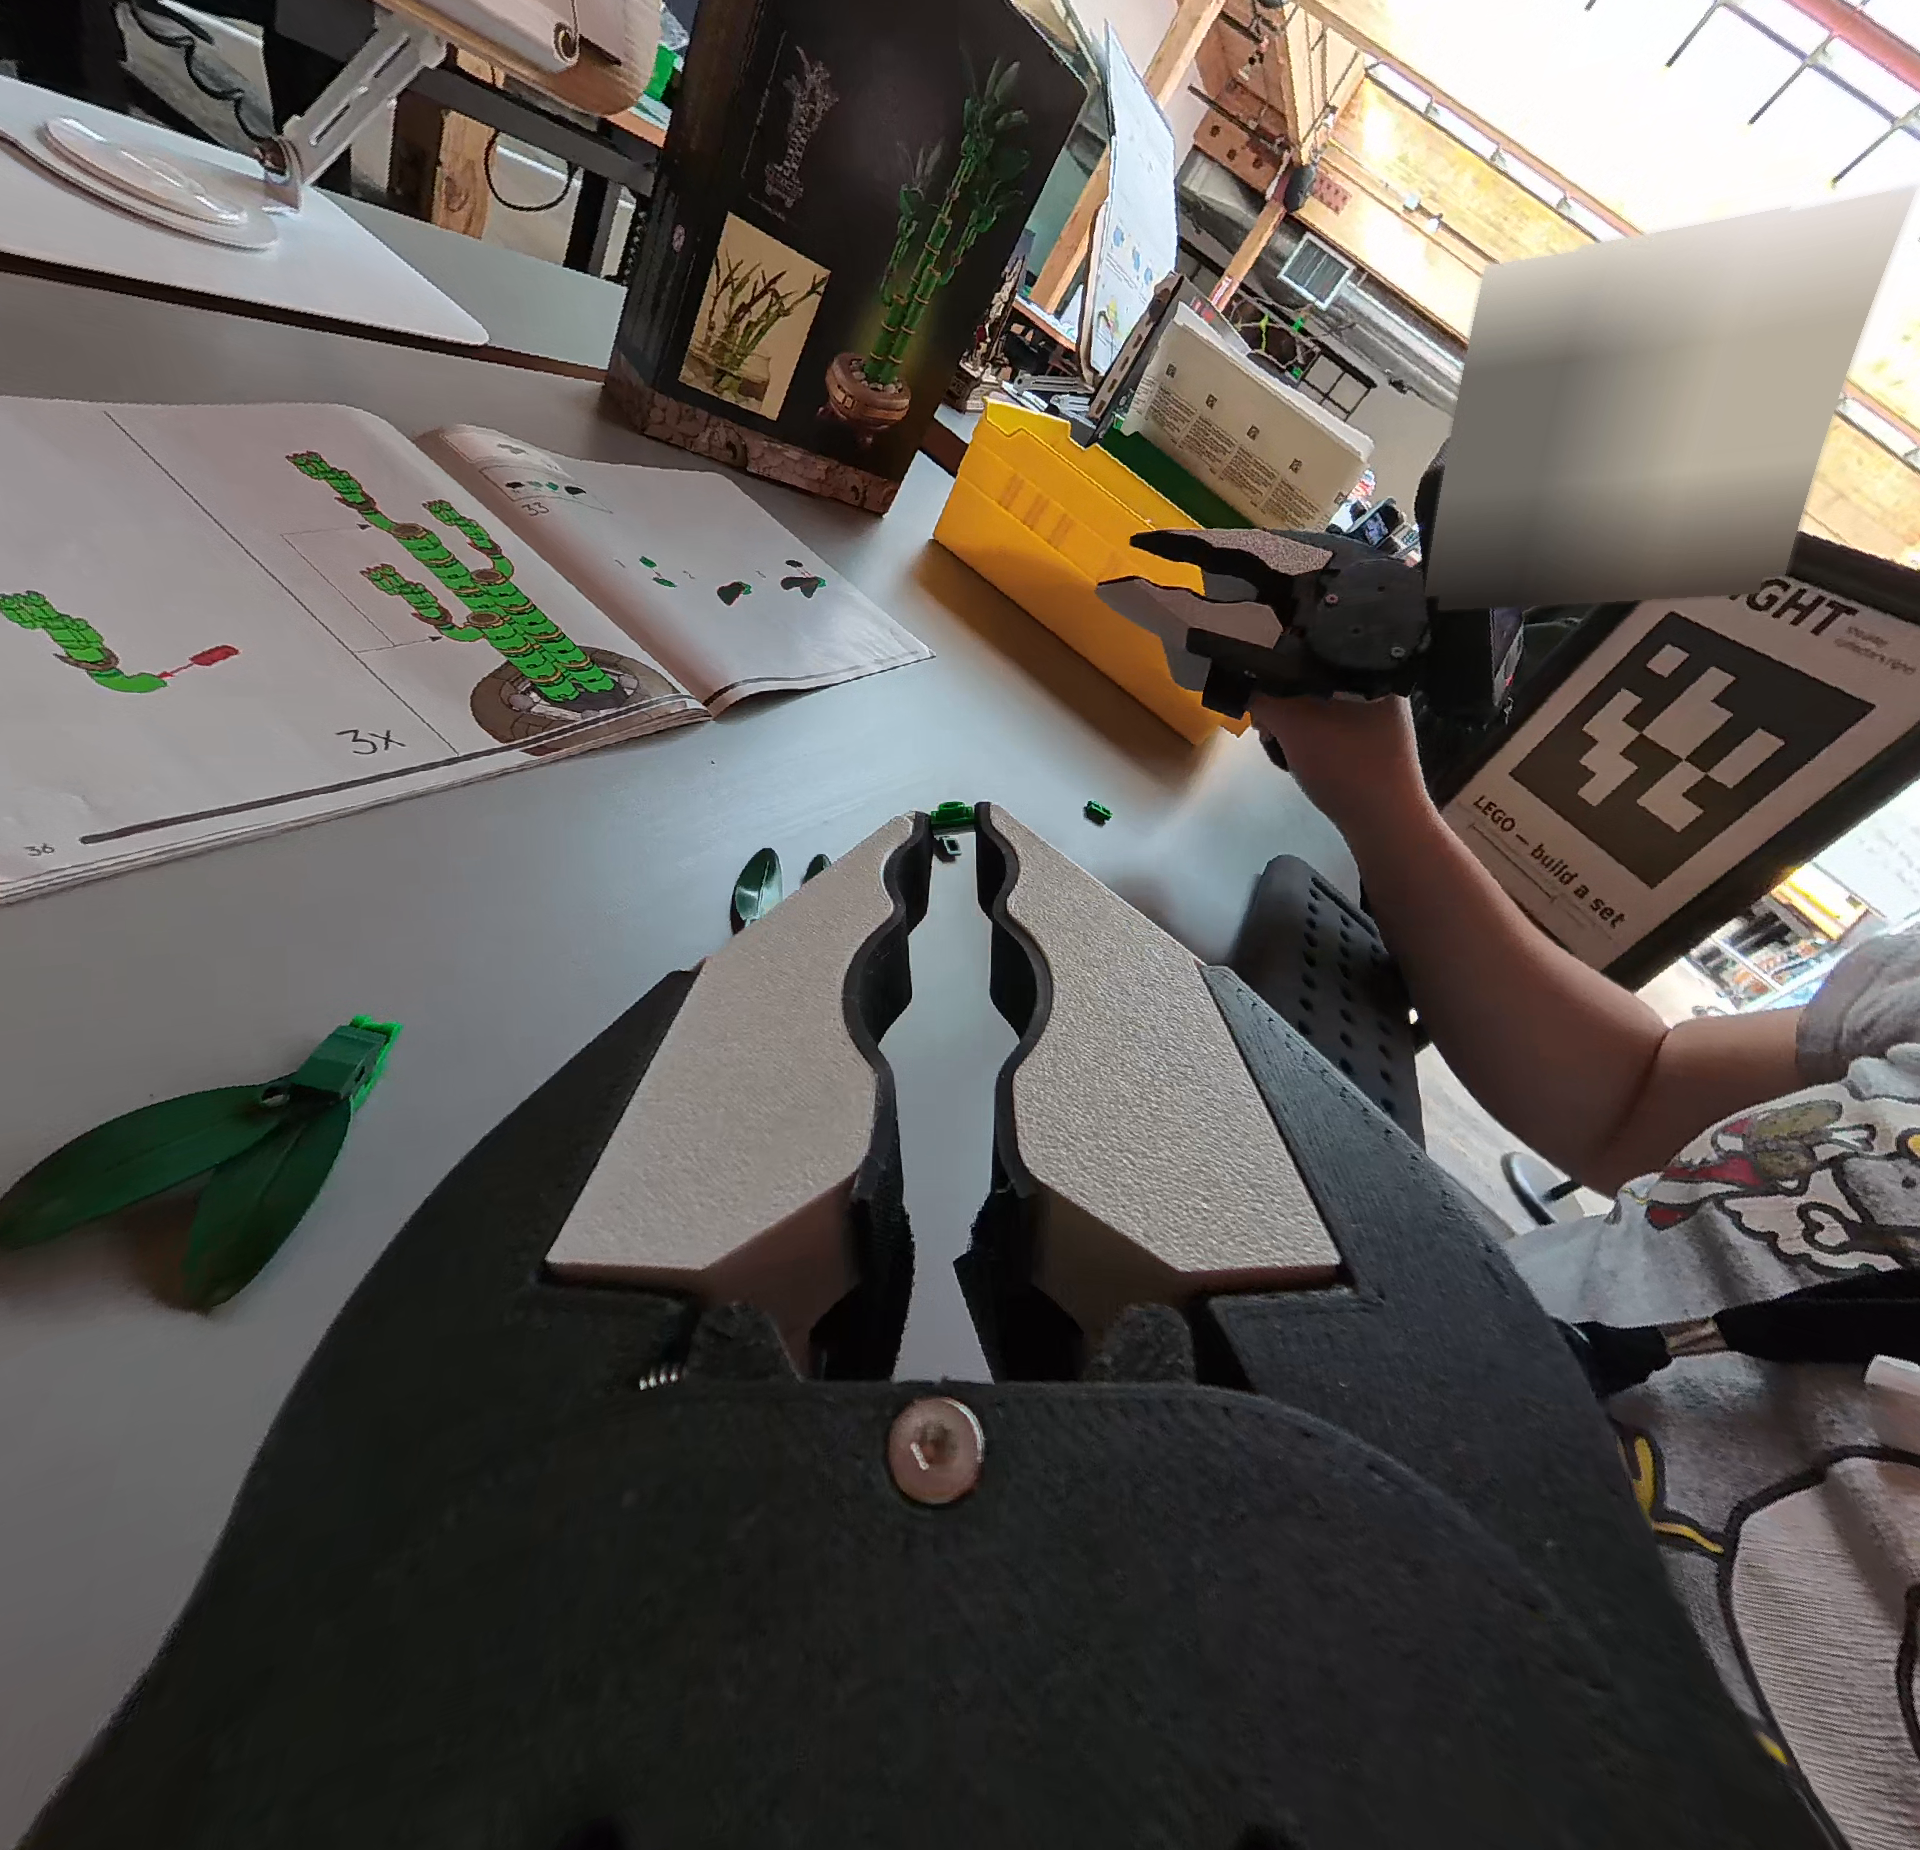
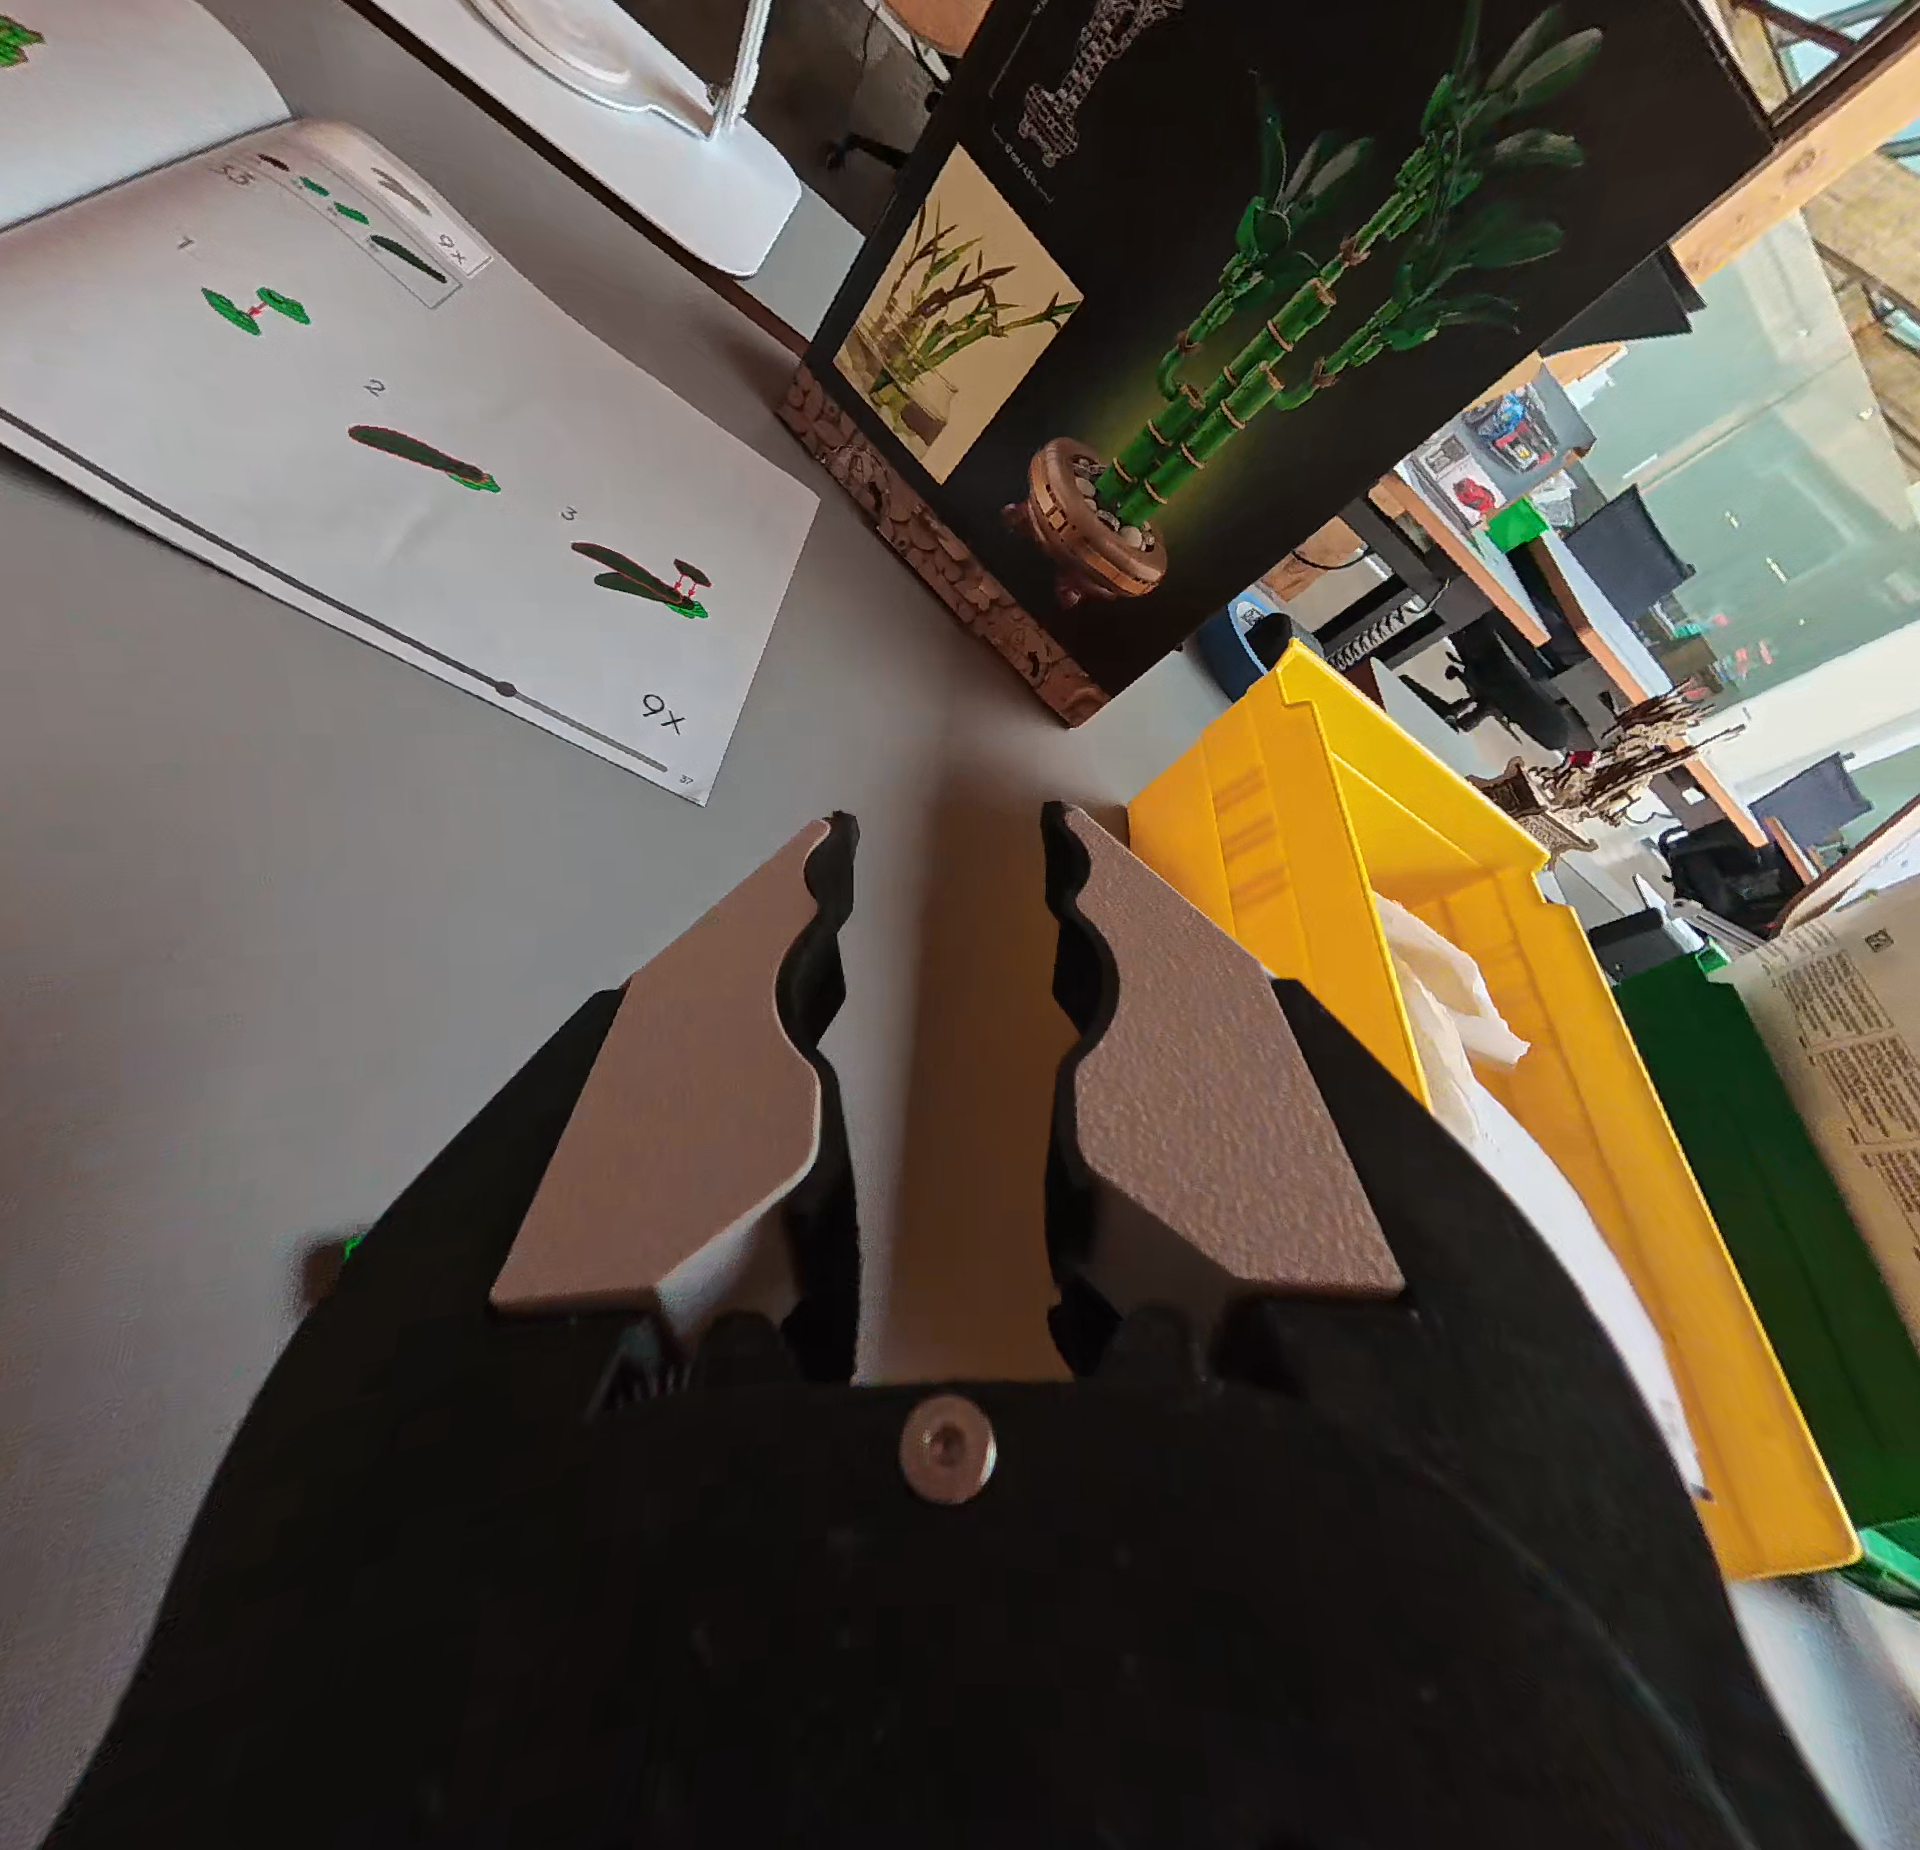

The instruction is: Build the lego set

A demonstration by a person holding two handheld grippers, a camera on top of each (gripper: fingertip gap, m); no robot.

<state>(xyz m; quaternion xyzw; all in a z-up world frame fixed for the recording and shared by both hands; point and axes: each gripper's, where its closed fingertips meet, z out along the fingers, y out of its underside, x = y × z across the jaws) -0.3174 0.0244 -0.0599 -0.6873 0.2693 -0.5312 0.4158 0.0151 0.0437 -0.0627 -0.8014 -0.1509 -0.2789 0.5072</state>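
On the grey table (image 1: 623, 969), at twelve o'clock from the left gripper (image 1: 951, 826): small green piece (image 1: 952, 814) lodged at the fingertips, narrow gap between the jaws, apparently nipping that piece though contact not fully clear. Tiny dark piece (image 1: 947, 846) lying on the table just inside the gap. Second small green piece (image 1: 1098, 811) at one o'clock, apart from the tips. Dark green leaf (image 1: 756, 883) just beside the left finger at eleven o'clock, partly hidden. Leaf assembly (image 1: 208, 1156), two long leaves joined to a green brick, at nine o'clock, well apart. Open instruction booklet (image 1: 364, 605) at ten o'clock; upright set box (image 1: 831, 242) at twelve o'clock beyond it; yellow bin (image 1: 1039, 543) at one o'clock. Right gripper (image 1: 1127, 569) raised off the table at two o'clock in the left wrist view, held by a hand (image 1: 1340, 772), in front of the bin. In the right wrist view, right gripper (image 2: 948, 826) released, jaws spread, nothing between them, bare table beneath. Booklet (image 2: 416, 450) at ten o'clock there, box (image 2: 1247, 294) at one o'clock, bin (image 2: 1455, 917) at three o'clock holding white paper (image 2: 1444, 979).
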